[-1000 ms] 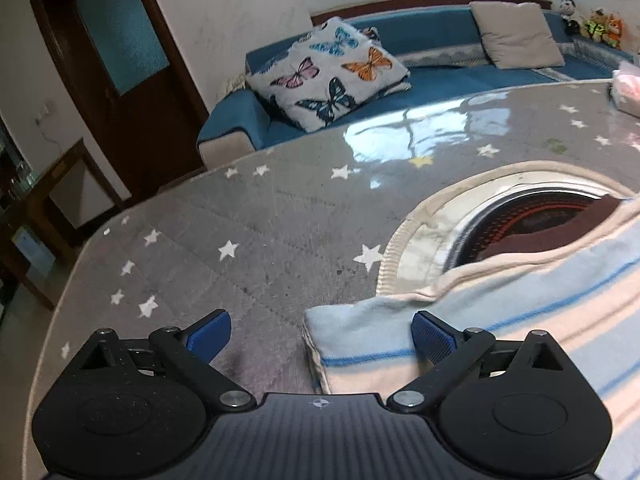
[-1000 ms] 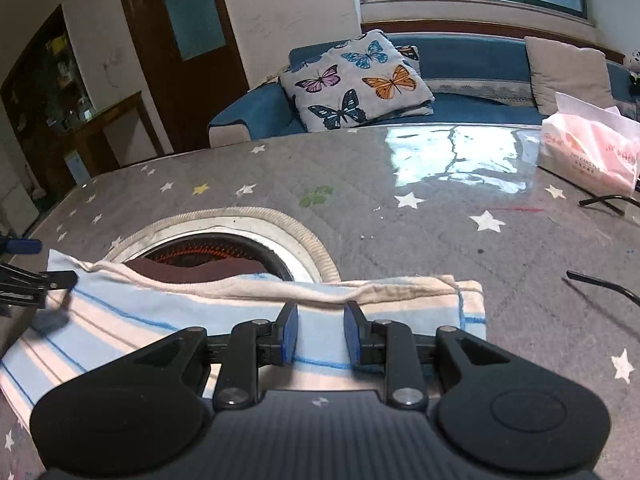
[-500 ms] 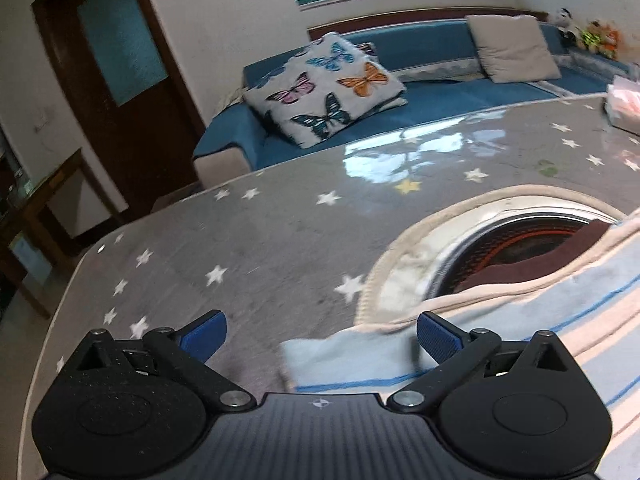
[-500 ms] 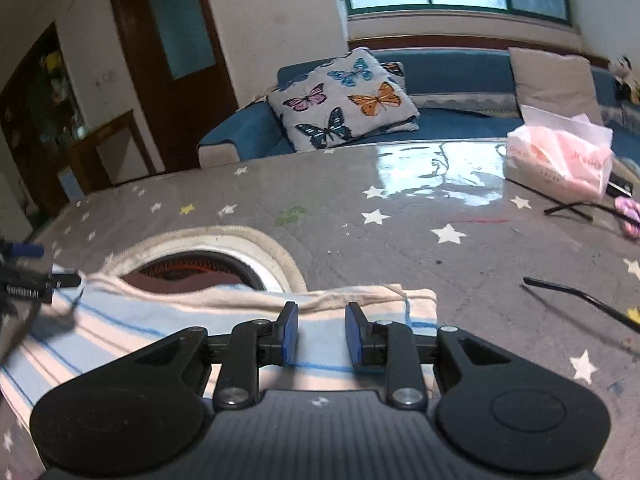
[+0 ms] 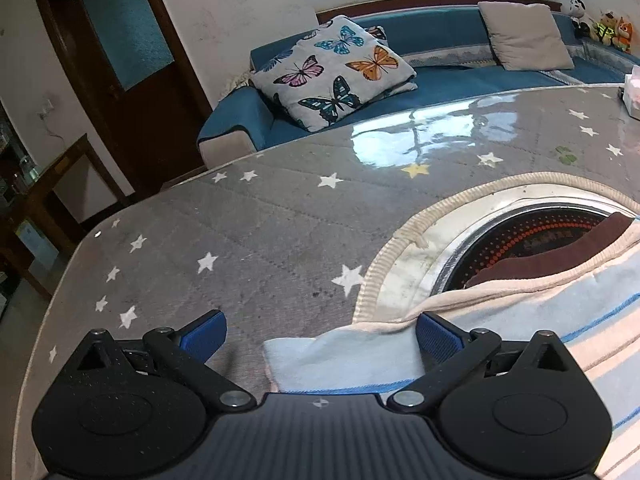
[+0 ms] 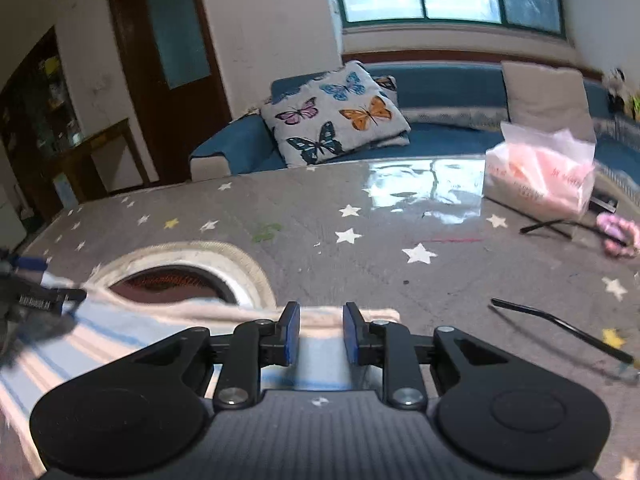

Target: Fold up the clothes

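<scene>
Striped garment [image 5: 552, 344], pale blue and cream with thin blue lines, lies folded at the near edge of the table [image 5: 256, 240], partly over the round stove inset [image 5: 532, 236] let into the star-printed grey cover. A brown collar band [image 5: 560, 248] shows at its far edge, over the dark burner.

Left gripper [image 5: 320, 330]: jaws wide apart, pads clear of the cloth. The garment's left corner lies between them, nearer the right pad; the left pad hangs over bare cover.

Right gripper [image 6: 318, 332]: jaws narrow and closing, with the garment's right end between them. Cloth fills the gap, but whether the pads press on it cannot be told; that edge is blurred.

Surroundings, right wrist view:
- thin black bent rod [image 6: 560, 328] lies on the cover, near right, apart from the garment;
- pink tissue pack [image 6: 540, 176] far right, with another black rod [image 6: 548, 226] and a pink object [image 6: 618, 236] just beside it;
- left gripper's fingertip sits at the far left, over the garment's other end.

Beyond the table: blue sofa [image 5: 440, 80] with a butterfly cushion [image 5: 336, 72] and a plain beige one [image 5: 524, 36]; dark wooden door [image 5: 120, 64] far left.
</scene>
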Demonstrator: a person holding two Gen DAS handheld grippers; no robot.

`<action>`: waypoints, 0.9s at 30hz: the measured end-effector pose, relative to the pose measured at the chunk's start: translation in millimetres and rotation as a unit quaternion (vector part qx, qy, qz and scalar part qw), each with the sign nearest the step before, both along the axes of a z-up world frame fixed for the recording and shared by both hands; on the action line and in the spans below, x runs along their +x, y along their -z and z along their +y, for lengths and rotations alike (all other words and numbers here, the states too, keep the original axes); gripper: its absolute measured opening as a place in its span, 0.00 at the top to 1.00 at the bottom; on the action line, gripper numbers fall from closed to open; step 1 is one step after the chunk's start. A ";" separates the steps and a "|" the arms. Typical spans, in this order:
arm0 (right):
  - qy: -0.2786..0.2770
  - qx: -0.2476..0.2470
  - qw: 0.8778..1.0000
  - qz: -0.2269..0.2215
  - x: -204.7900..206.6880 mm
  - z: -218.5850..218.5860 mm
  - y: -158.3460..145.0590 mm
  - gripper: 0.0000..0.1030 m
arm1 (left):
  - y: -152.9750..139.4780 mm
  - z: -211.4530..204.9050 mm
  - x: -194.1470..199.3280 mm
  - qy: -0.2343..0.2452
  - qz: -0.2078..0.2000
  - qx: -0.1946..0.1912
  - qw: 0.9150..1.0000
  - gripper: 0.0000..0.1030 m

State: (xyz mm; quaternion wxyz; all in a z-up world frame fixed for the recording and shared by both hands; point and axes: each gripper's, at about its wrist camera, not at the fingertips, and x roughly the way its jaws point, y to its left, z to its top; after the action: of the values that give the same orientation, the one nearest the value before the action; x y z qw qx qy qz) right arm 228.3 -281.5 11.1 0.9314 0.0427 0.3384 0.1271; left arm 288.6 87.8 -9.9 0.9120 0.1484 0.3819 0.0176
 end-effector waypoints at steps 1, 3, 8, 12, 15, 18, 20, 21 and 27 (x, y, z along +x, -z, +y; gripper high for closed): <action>-0.004 -0.005 1.000 0.003 -3.1 -0.2 0.5 0.77 | -0.2 0.3 -0.5 -0.001 0.000 0.001 1.000 0.00; 0.004 -0.015 1.000 0.013 0.2 -3.5 7.7 0.77 | 0.6 1.5 -1.6 -0.005 -0.001 0.007 1.000 0.00; 0.023 -0.019 0.999 0.018 5.9 -8.0 11.7 0.74 | -4.5 12.5 -15.4 -0.018 -0.004 0.009 1.000 0.00; 0.001 -0.045 0.999 -0.011 -12.4 8.7 -2.8 0.74 | -7.3 21.0 -38.6 -0.015 -0.004 0.006 1.000 0.00; -0.033 -0.060 0.997 -0.019 -27.9 29.5 -7.5 0.74 | -7.8 26.8 -56.4 -0.014 -0.003 0.005 1.000 0.00; -0.072 -0.072 0.995 -0.012 -43.1 52.8 -3.5 0.61 | -4.0 31.4 -76.3 -0.015 -0.002 0.007 1.000 0.00; -0.092 -0.080 0.993 -0.012 -54.4 66.5 -0.2 0.61 | -2.8 34.9 -90.5 -0.017 -0.007 0.010 1.000 0.00; -0.100 -0.084 0.991 -0.013 -60.2 72.2 1.2 0.60 | -2.2 36.9 -97.5 -0.019 -0.011 0.011 1.000 0.00; -0.124 -0.103 0.987 -0.010 -89.8 86.5 7.5 0.53 | -1.0 50.7 -136.8 -0.035 -0.026 0.013 0.999 0.00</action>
State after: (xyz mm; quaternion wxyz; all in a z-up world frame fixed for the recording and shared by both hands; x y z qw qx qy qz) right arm 138.4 -195.1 3.6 0.9110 -0.0972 0.3433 0.2066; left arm 151.8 138.5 -8.9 0.9184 0.1461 0.3629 0.0586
